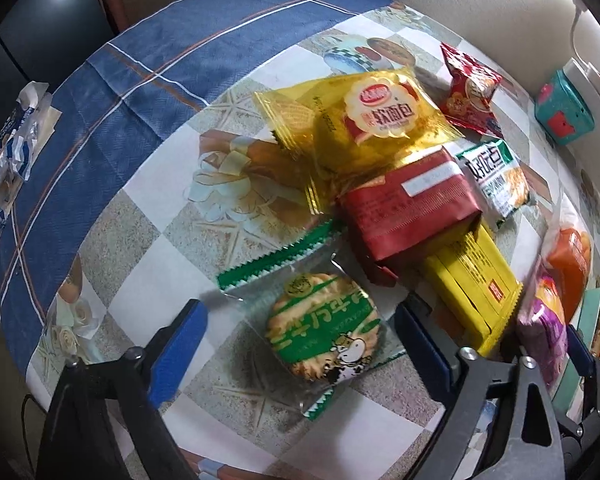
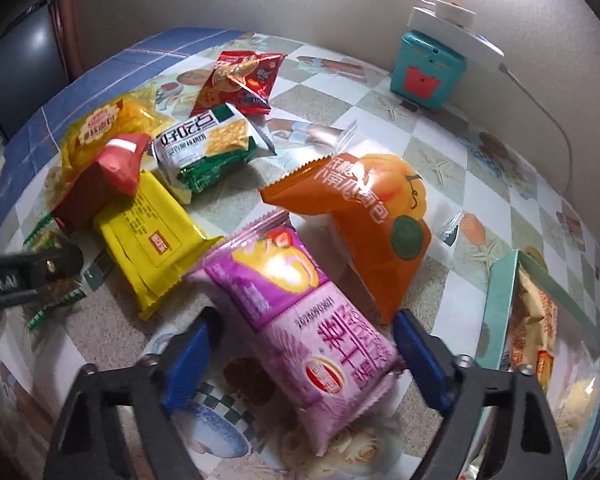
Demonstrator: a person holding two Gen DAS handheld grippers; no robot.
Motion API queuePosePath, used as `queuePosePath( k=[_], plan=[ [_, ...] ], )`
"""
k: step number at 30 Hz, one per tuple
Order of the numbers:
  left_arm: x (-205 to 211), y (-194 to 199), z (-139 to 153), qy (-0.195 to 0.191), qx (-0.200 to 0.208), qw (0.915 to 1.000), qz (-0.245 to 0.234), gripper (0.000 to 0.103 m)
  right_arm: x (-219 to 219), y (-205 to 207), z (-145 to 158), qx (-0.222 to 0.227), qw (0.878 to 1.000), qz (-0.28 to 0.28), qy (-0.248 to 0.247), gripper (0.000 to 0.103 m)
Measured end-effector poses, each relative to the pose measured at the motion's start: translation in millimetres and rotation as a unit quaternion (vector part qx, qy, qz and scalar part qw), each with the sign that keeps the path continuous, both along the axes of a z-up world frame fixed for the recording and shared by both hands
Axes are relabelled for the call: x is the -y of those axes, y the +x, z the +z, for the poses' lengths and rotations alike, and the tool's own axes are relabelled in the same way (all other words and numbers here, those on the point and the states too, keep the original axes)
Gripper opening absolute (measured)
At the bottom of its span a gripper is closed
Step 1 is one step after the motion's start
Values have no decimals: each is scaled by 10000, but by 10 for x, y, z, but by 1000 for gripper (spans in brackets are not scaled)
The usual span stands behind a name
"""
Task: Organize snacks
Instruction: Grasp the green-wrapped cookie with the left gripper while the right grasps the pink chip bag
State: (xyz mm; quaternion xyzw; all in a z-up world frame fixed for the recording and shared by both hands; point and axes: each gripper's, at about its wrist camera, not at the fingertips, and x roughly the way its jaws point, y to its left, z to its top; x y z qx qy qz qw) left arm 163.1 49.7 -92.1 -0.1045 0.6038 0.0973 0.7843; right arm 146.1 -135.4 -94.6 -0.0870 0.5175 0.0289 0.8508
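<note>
In the left wrist view my left gripper (image 1: 300, 312) points down over a clear packet with a green-printed round cookie (image 1: 324, 336). The packet lies flat between the blue pads (image 1: 180, 344), and a gap shows at the left pad. In the right wrist view my right gripper (image 2: 306, 318) straddles a purple snack packet (image 2: 312, 344) that rests on the table. Its right pad (image 2: 420, 352) is at the packet's edge, its left pad stands clear. An orange pumpkin packet (image 2: 364, 220) leans against the purple one.
A pile sits behind: yellow bread packet (image 1: 376, 120), red wrapped block (image 1: 408, 208), yellow bar pack (image 1: 476, 280), white-green cracker pack (image 1: 496, 176), small red packet (image 1: 468, 92). A pale green box (image 2: 500, 300) holding snacks stands at right. A teal device (image 2: 428, 72) is by the wall.
</note>
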Motion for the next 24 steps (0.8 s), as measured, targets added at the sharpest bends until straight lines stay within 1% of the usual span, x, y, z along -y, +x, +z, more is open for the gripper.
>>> queuePosePath(
  k=[1, 3, 5, 7, 8, 10, 13, 15, 17, 20, 24],
  plan=[
    [17, -2, 12, -10, 11, 10000, -27, 88, 20, 1, 10, -15, 10000, -44, 45, 78],
    [57, -1, 29, -26, 28, 10000, -87, 78, 35, -7, 20, -31, 9999, -93, 80, 76],
    [82, -7, 35, -36, 24, 9999, -109, 76, 24, -24, 30, -40, 9999, -83, 62, 72],
    [94, -14, 43, -82, 40, 9999, -85, 72, 10, -48, 47, -40, 10000, -63, 17, 67],
    [94, -19, 45, -127, 46, 9999, -60, 69, 13, -56, 53, -56, 10000, -64, 23, 66],
    [76, -37, 56, -255, 69, 9996, 41, 67, 17, -92, 70, -96, 9999, -96, 62, 63],
    [52, -83, 63, -399, 88, 9991, 144, 63, 18, -169, 77, -132, 9998, -127, 68, 61],
    [24, -108, 72, -473, 79, 9987, 195, 56, 27, -232, 84, -153, 9997, -161, 70, 60],
    [13, -136, 89, -541, 97, 9982, 237, 55, 63, -283, 104, -197, 9993, -268, 191, 58],
    [-53, -235, 118, -543, 163, 9982, 207, 54, 140, -373, 150, -268, 9975, -414, 506, 56],
    [-39, -297, 228, -642, 274, 9974, 205, 54, 219, -486, 278, -175, 9962, -519, 680, 55]
  ],
)
